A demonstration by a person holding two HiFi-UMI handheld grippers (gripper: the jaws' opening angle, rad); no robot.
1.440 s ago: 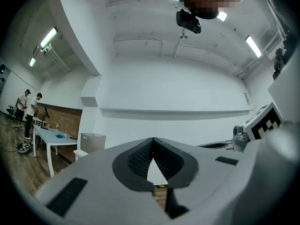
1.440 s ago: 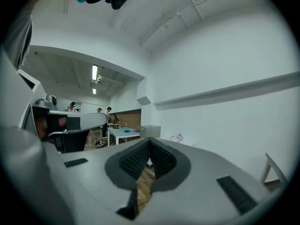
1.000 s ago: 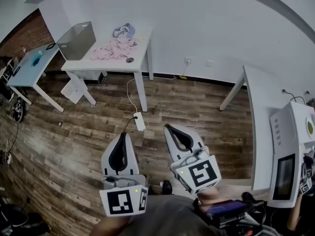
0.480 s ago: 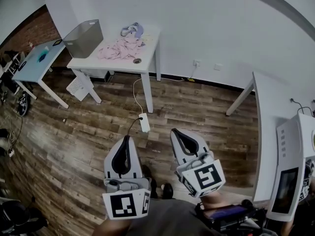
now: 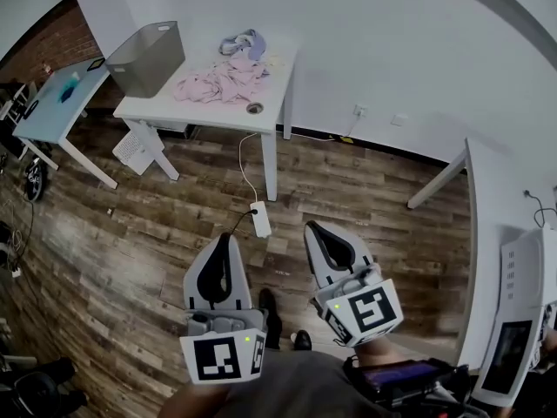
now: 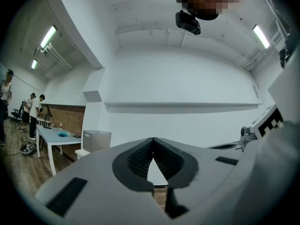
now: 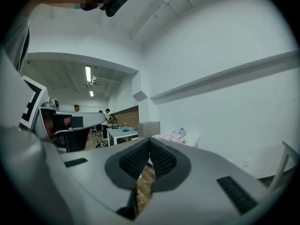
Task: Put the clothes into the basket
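From the head view, the white table stands in the upper left of the frame with a heap of pink clothes on it. A lavender garment lies just behind the heap by the wall, and the grey basket sits at the table's left end, close to the heap. The left gripper and right gripper hang at lower middle, well apart from the table, each with its jaws together and nothing in them. The cloth looks light and limp to me, likely to sag and trail a sleeve, so I'd pinch a raised fold near the top of the heap rather than a flat edge. The tabletop looks smooth and hard, so the fabric should slide off easily. A power strip and its cable lie on the plank floor between the grippers and the table, something to step around. In the left gripper view the ribbed pads meet at the tips with nothing between them. The basket shows at middle left, and farther left are a blue table, a brick wall and people. In the right gripper view the jaws are likewise closed and empty. The clothes show just above the tips at centre, with the basket just to their left.
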